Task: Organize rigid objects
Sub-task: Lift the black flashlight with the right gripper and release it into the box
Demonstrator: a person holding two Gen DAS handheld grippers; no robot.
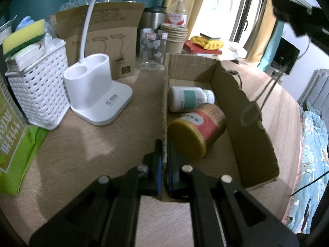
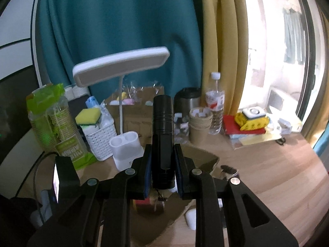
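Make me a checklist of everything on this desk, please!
Surface: wooden desk, crowded at the back.
Job's things: cardboard box holds a white pill bottle and a red can, both lying down; black flashlight held up.
Clutter: white lamp, white basket with sponge, paper cups, water bottle.
Grippers: left gripper pinches the box's wall; right gripper grips the flashlight.
Cables: black cable at the left edge.
Surroundings: curtains, bright window.
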